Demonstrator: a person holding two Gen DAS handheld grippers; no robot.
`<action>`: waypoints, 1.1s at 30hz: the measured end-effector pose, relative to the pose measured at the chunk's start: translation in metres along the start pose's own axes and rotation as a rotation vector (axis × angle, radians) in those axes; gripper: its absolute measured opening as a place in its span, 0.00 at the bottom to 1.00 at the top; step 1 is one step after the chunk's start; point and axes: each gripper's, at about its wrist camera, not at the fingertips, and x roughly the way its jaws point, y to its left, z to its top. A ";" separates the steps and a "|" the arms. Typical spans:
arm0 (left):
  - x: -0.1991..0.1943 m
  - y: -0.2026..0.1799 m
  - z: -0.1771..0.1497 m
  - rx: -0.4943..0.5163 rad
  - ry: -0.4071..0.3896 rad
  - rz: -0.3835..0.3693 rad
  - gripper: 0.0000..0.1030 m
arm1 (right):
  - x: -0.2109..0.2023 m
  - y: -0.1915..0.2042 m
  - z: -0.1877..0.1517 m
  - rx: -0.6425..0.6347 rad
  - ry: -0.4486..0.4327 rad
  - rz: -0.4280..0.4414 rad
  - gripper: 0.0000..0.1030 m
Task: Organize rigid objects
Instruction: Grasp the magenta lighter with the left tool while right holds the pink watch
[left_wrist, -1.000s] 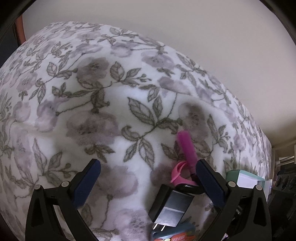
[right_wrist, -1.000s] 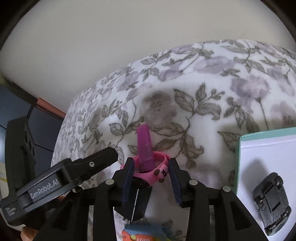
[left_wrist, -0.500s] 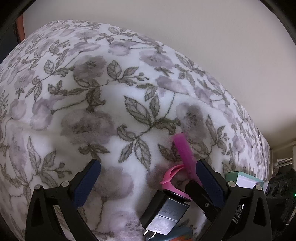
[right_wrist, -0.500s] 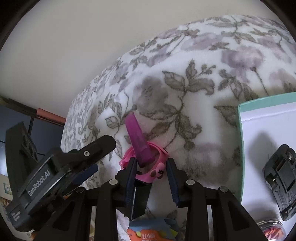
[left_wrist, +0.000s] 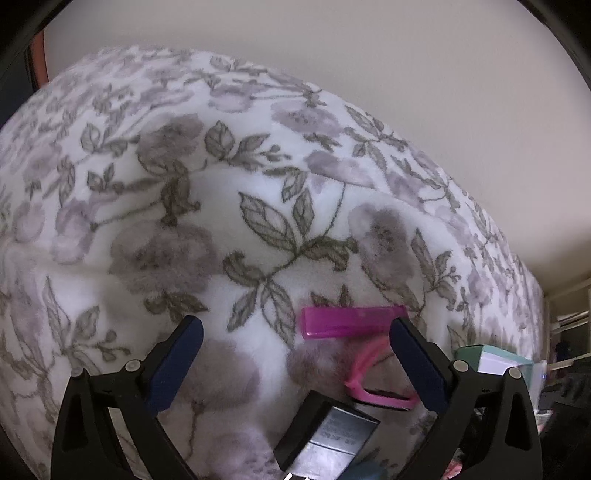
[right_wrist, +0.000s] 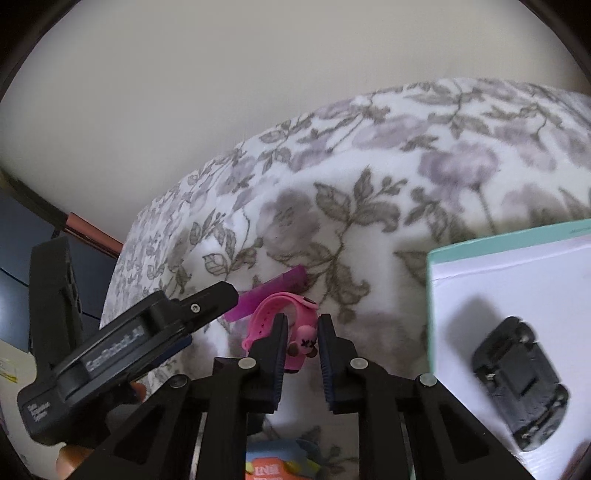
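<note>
R claw (right_wrist: 300, 341) clenched on pink watch (right_wrist: 291, 332), mid-bed (right_wrist: 369, 192), nr far edge. L claw (left_wrist: 295, 354) released. Risk: soft strap slips on lift; snags purple case (left_wrist: 351, 322) alongside.

I see a floral blanket (left_wrist: 155, 229) spread beneath everything, a plain cream wall (right_wrist: 229, 81) behind it, and dark furniture (right_wrist: 22, 236) at the blanket's far left edge.

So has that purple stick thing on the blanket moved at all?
Yes. The purple stick stood upright on the flowered blanket a second ago; now it lies flat, tipped over to the left beside the pink watch.
</note>
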 end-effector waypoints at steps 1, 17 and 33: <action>-0.001 -0.002 0.000 0.018 -0.013 0.015 0.98 | -0.003 -0.002 0.000 -0.001 -0.008 0.003 0.17; 0.014 -0.048 -0.009 0.314 -0.062 0.165 0.97 | -0.063 -0.029 0.011 0.002 -0.130 0.009 0.17; 0.030 -0.077 -0.018 0.438 -0.045 0.149 0.32 | -0.095 -0.074 0.023 0.094 -0.175 0.011 0.17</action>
